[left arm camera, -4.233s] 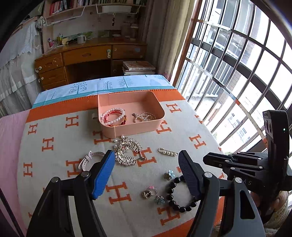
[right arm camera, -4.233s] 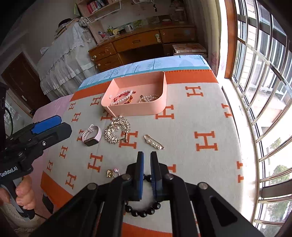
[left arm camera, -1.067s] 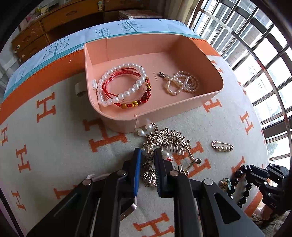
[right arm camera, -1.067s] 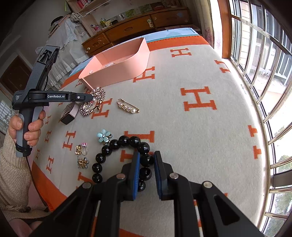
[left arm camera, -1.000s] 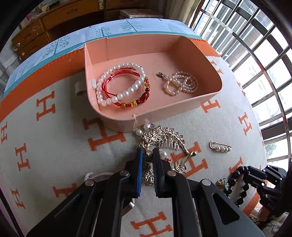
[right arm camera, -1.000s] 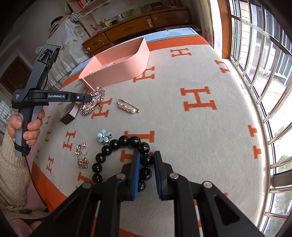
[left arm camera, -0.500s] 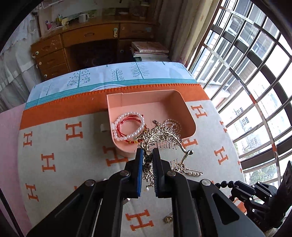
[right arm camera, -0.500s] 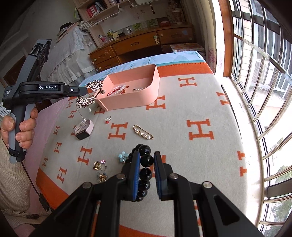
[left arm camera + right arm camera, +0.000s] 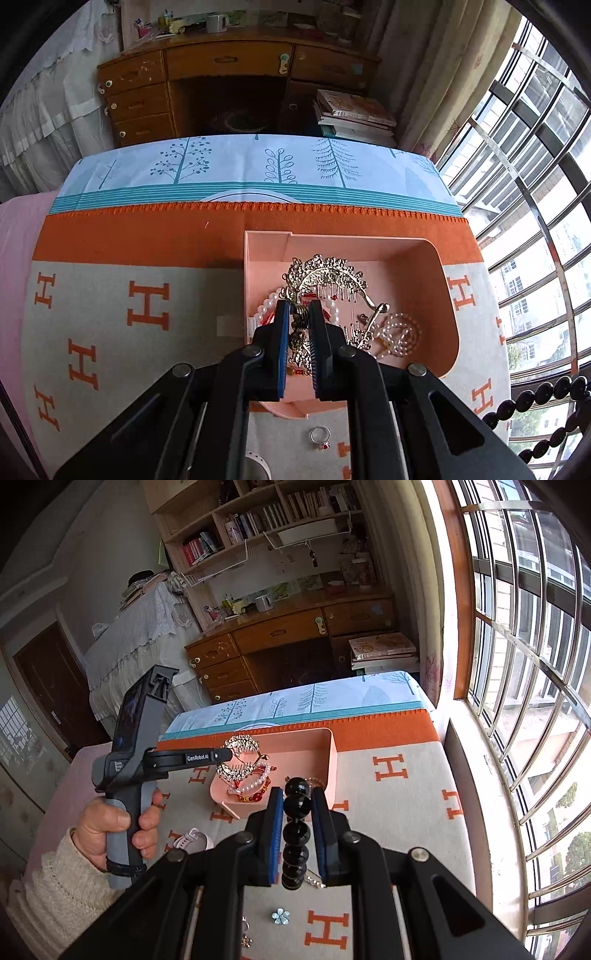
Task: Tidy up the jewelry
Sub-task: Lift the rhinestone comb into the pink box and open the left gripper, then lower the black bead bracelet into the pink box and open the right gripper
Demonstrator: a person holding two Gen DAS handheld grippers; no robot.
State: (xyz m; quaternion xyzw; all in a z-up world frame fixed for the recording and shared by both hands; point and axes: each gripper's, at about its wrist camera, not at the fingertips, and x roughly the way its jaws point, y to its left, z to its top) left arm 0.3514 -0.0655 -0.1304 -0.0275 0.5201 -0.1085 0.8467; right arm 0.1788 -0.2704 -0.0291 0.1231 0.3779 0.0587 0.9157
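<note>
My left gripper (image 9: 296,308) is shut on a gold hair comb (image 9: 325,275) and holds it over the pink tray (image 9: 448,295). The comb also shows in the right wrist view (image 9: 236,762), just above the pink tray (image 9: 332,753). A pearl bracelet (image 9: 267,304) and a pearl necklace (image 9: 400,332) lie in the tray. My right gripper (image 9: 297,797) is shut on a black bead bracelet (image 9: 297,830) and holds it above the blanket, in front of the tray. The bracelet also shows at the lower right of the left wrist view (image 9: 535,402).
On the orange-and-cream blanket (image 9: 399,812) lie a ring (image 9: 319,435), a blue flower piece (image 9: 279,915) and a pink watch (image 9: 192,840). A wooden desk (image 9: 295,627) stands behind the bed. A barred window (image 9: 517,627) runs along the right.
Both grippers have risen and moved toward the tray. The left one has carried the comb from the blanket to above the tray. The right one has lifted the black bracelet off the blanket.
</note>
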